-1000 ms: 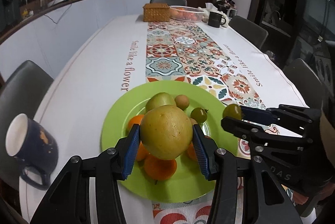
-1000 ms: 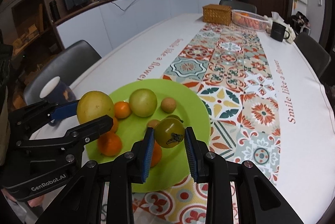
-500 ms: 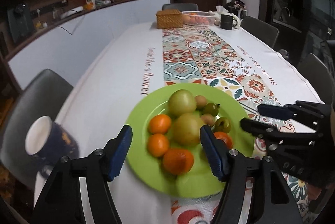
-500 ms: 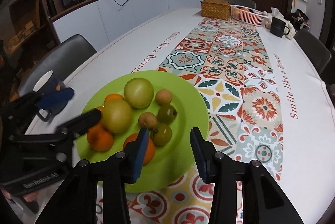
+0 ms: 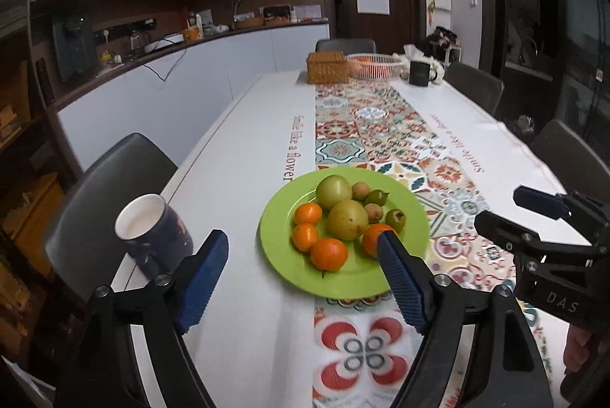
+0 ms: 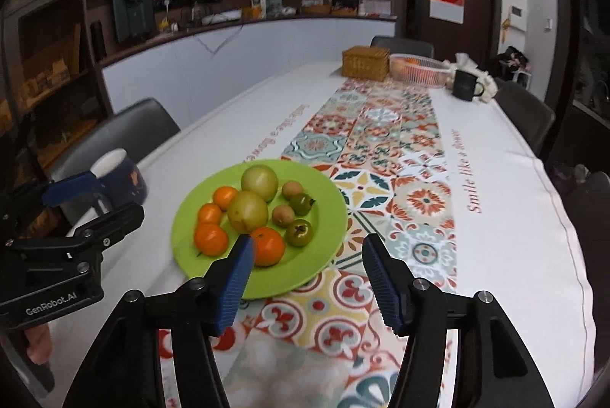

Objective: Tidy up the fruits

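A lime-green plate [image 5: 289, 255] [image 6: 328, 202] near the table's front holds two big yellow-green fruits [image 5: 347, 220] [image 6: 248, 210], several oranges [image 5: 328, 254] [image 6: 211, 238], small brown fruits [image 5: 360, 190] and two green tomatoes [image 5: 395, 217] [image 6: 299, 232]. My left gripper [image 5: 303, 263] hangs above the plate's near left rim, jaws opening, nothing between them. My right gripper [image 6: 307, 261] is over the plate's near right rim, jaws opening and empty. Each gripper shows at the side of the other's view.
A dark blue mug [image 5: 152, 232] [image 6: 120, 175] stands left of the plate near the table edge. At the far end are a wicker box [image 5: 328, 67], a white fruit basket [image 5: 375, 65] and a black mug [image 5: 419, 72]. Chairs ring the table.
Both grippers let go of their fruit, the big yellow-green one and a green tomato, now lying on the plate. Both jaws widened and both grippers pulled back and up from the plate.
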Motion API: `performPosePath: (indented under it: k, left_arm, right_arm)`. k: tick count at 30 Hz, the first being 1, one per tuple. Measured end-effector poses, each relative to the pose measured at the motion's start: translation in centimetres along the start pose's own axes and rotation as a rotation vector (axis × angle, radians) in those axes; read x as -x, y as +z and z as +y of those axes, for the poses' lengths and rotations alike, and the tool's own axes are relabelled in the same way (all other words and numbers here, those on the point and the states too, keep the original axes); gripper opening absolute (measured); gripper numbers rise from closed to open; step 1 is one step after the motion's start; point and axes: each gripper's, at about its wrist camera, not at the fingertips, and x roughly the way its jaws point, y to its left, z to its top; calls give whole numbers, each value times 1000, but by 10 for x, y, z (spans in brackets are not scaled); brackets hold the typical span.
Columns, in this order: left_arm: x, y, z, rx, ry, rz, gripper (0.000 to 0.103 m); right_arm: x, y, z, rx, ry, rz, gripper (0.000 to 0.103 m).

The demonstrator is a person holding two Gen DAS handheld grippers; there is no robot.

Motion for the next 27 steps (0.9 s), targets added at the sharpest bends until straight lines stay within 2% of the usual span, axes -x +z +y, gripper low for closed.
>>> performPosePath:
  k: [5,7,13,27]
  left_arm:
    - [37,-10,-3,19,4,-36,92]
    - [47,-16,-4,23,-5,-40,96]
    - [77,-35,-13,16,-2,-60,103]
    - [126,-68,-27,2,-21,-105,103]
  right_arm:
    - [38,-14,1,-20,-34,-26,66]
    - [52,-21,3,-25,-47,-39,73]
    - [91,-42,4,-39,-74,-78,79]
    - [151,-80,10,-41,-120,-134,86]
